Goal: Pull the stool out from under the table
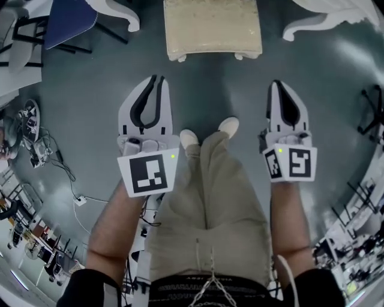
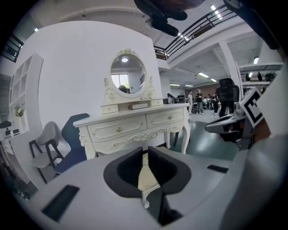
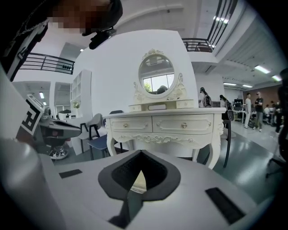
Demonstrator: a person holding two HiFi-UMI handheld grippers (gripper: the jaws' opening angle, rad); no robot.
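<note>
The cream padded stool (image 1: 213,27) stands on the grey floor ahead of my feet, between the white curved legs of the dressing table (image 1: 120,15). Both grippers hang in the air short of it and hold nothing. The left gripper (image 1: 157,81) is shut, its tips pointing at the stool's left front corner. The right gripper (image 1: 277,84) is shut too, off the stool's right side. In the left gripper view the closed left gripper (image 2: 145,150) shows a sliver of the stool (image 2: 146,177) beneath the table (image 2: 135,126). In the right gripper view the right gripper (image 3: 141,155) frames the stool (image 3: 139,182) the same way.
A blue chair (image 1: 69,21) stands left of the table, with a grey one beside it (image 2: 45,143). Cables and gear (image 1: 30,132) lie on the floor at far left. A black chair (image 1: 372,111) is at the right edge. An oval mirror (image 2: 128,74) tops the table.
</note>
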